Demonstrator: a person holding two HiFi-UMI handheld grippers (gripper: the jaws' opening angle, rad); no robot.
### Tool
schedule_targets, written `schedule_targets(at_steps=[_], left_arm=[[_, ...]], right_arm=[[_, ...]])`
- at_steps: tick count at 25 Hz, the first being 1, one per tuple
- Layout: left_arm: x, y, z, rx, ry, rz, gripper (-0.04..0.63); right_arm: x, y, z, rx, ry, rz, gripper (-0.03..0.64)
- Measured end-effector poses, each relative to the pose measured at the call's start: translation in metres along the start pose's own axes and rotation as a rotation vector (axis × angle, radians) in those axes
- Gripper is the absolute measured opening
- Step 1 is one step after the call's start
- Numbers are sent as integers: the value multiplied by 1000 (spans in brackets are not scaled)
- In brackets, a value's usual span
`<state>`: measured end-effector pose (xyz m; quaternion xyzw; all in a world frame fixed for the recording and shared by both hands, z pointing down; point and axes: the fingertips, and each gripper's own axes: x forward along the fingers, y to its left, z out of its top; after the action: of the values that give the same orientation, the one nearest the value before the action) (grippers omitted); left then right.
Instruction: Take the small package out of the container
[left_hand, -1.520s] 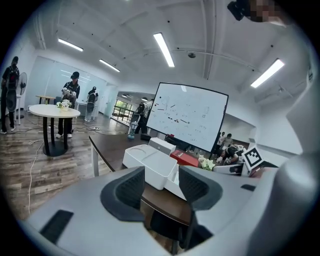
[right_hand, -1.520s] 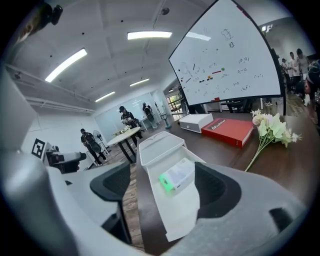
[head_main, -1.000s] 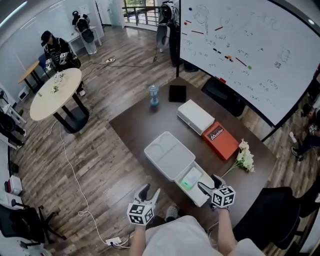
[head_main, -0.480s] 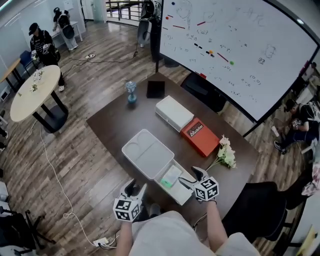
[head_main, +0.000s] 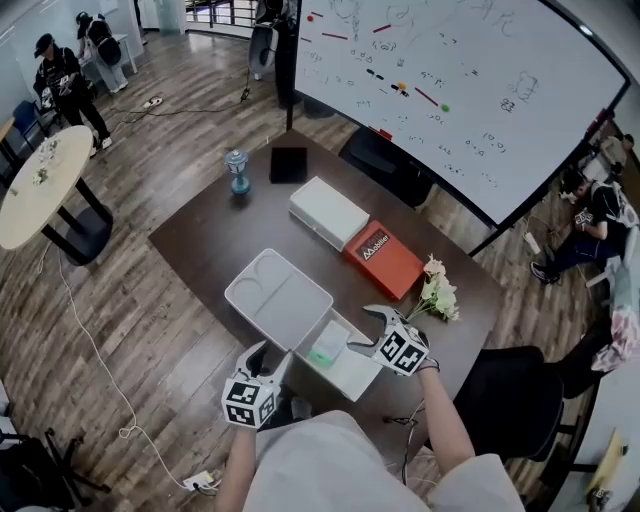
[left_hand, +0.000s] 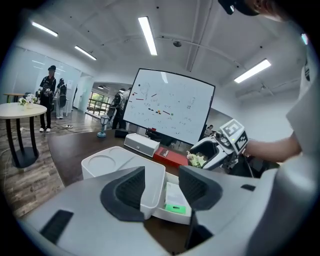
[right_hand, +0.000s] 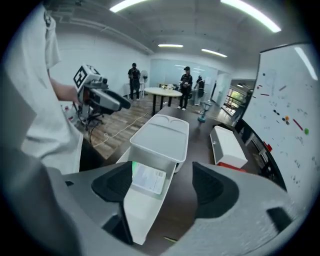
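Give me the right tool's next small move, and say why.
Probably ease the right tool down into the open drawer and centre it over the package. Its jaws stand apart with nothing gripped, just above the drawer. The package lies flat inside, untouched, and sits by one jaw rather than midway between them, so a small sideways correction seems needed before closing.

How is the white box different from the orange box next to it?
The white box is plain; the orange box has white print on top. The white box looks thicker, the orange box flatter. Both are rectangular, closed, and lie side by side on the table.
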<state>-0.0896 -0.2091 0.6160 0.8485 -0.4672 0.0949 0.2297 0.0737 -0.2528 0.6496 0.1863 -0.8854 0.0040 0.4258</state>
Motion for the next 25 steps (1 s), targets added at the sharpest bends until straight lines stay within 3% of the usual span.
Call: schedule_targets(at_steps=[6, 13, 20, 25], left_arm=[[13, -17, -8, 13, 16, -48, 202], [8, -9, -14, 25, 17, -26, 202], [-12, 22, -14, -4, 1, 52, 202], [-22, 36, -11, 4, 3, 92, 202]], right_arm=[[46, 46, -4, -302, 147, 194, 370], [92, 81, -46, -673, 352, 362, 371], [116, 81, -78, -1074, 483, 391, 397], [133, 72, -79, -1149, 481, 385, 399]])
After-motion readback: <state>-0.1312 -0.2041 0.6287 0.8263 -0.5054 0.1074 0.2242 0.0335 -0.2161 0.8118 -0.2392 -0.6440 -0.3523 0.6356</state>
